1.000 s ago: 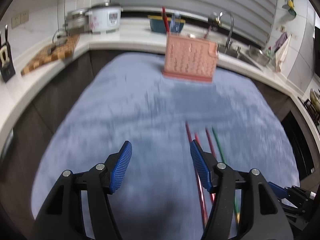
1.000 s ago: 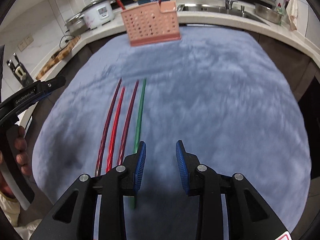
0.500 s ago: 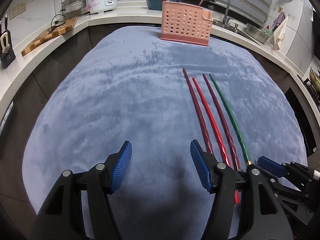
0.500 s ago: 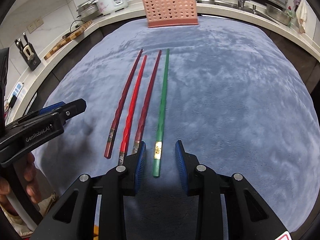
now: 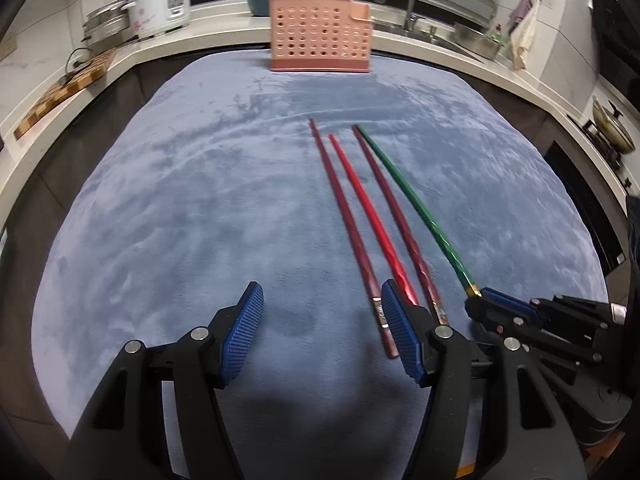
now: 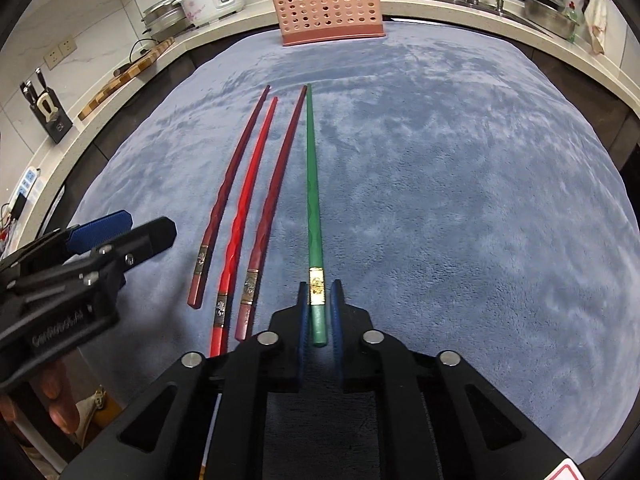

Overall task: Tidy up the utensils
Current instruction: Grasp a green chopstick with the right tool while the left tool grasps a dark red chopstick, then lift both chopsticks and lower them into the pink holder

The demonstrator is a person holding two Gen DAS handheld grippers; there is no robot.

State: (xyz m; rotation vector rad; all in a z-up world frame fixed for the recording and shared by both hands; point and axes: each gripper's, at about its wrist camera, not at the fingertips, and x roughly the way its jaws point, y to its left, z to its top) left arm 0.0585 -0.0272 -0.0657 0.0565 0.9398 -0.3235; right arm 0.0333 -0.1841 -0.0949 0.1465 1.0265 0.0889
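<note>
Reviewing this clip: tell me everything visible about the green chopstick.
The green chopstick is one long, slim stick with a glossy, faceted shaft that tapers to a thin far tip, and a gold patterned band near its thick near end. It lies flat on the blue-grey fleece cloth, rightmost of four, its tip meeting the neighbouring dark red chopstick. The right gripper has just been closing and now pinches the thick end at the band.

My own left finger (image 5: 404,332) covers the butt of the bright red chopstick (image 5: 370,216), and in my right wrist view my frame hides its very end too. The sticks standing in the pink basket (image 6: 326,4) are cut off by the top edge. The rice cooker (image 5: 160,6) is smeared with blur; its panel is unreadable.
</note>
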